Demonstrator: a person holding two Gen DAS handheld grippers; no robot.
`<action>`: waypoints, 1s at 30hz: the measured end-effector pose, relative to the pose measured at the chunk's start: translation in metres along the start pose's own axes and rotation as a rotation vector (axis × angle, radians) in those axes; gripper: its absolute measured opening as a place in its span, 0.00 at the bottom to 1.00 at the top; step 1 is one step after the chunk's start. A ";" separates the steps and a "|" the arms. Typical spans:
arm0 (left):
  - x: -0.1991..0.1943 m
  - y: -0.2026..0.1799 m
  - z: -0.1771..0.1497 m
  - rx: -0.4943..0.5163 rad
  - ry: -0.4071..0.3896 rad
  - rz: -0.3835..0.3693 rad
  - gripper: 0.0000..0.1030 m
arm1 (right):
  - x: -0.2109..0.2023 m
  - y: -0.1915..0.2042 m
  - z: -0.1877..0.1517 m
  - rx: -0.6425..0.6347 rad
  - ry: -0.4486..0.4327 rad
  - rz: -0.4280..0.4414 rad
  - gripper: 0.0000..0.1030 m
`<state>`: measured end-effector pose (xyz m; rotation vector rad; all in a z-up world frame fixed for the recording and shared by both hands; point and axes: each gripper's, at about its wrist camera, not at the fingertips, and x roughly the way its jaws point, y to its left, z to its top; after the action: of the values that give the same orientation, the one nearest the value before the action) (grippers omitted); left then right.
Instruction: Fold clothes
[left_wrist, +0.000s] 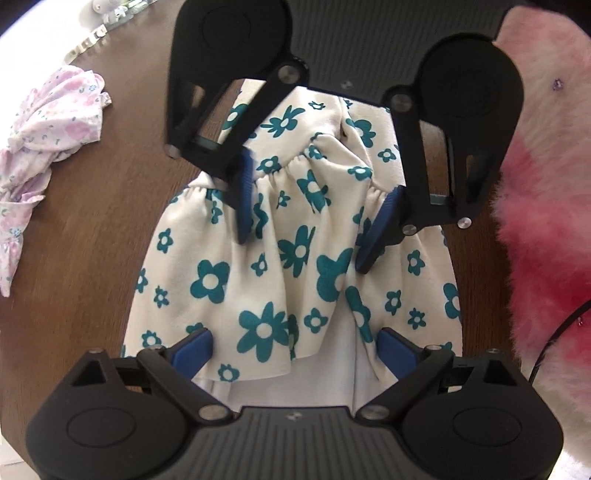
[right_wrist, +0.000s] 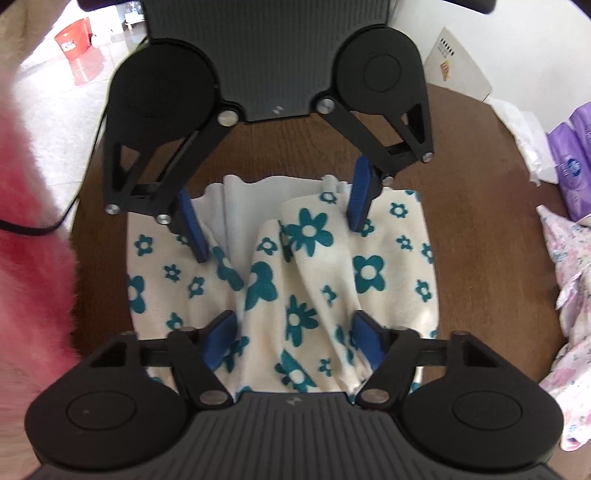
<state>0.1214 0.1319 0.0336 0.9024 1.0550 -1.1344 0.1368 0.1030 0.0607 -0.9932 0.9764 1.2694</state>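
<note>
Facing each other across the flowered dress (left_wrist: 295, 236), both tools hang with jaws spread and nothing held. In the left wrist view, the left gripper (left_wrist: 295, 350) sits at the bottom, over the hem at lower centre; pinch both layers there. In the right wrist view, the right gripper (right_wrist: 295, 339) stands over the gathered waist at lower centre; the dress lies rumpled on the brown table (right_wrist: 480, 221), so smooth it before folding.
</note>
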 end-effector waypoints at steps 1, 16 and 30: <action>-0.001 -0.001 0.000 0.001 -0.002 0.000 0.91 | -0.001 -0.001 0.000 0.008 0.002 0.014 0.51; -0.023 -0.016 -0.006 0.020 -0.029 0.004 0.32 | -0.013 0.006 -0.007 -0.016 -0.024 0.028 0.21; -0.024 -0.023 0.027 0.071 -0.047 0.029 0.65 | -0.021 -0.010 -0.017 0.011 -0.004 -0.013 0.75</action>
<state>0.1022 0.1078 0.0634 0.9393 0.9657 -1.1693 0.1453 0.0802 0.0769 -0.9869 0.9717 1.2533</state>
